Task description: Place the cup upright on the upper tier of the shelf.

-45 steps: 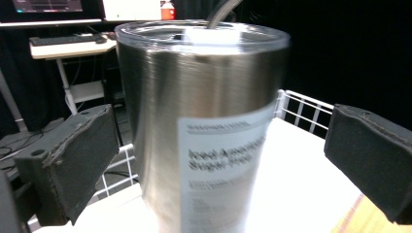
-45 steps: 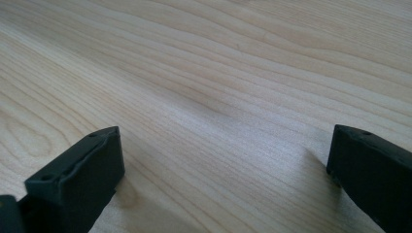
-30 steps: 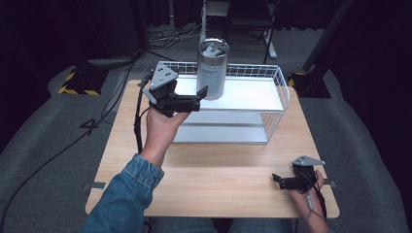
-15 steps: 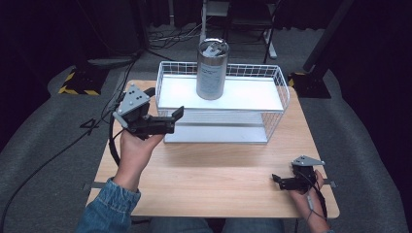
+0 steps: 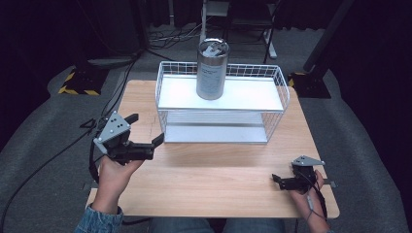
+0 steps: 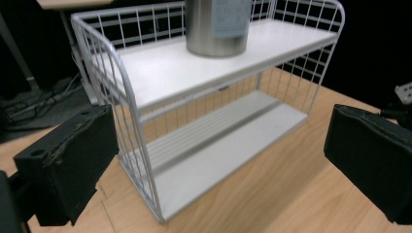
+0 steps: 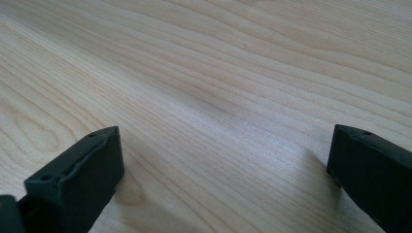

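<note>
I judge placement done: the steel canister (image 5: 212,69) stands on the rack's (image 5: 279,80) top shelf, and my left claw (image 5: 144,135) hangs wide, empty.

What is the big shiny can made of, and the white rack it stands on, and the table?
The can looks like brushed metal, probably steel: a dull silver sheen, with a paper-like label. The rack seems to be white-coated wire, with thin rods in a grid; its flat shelves look smooth, painted metal or plastic, hard to tell. The table looks like pale wood or wood laminate, with grain lines.
</note>
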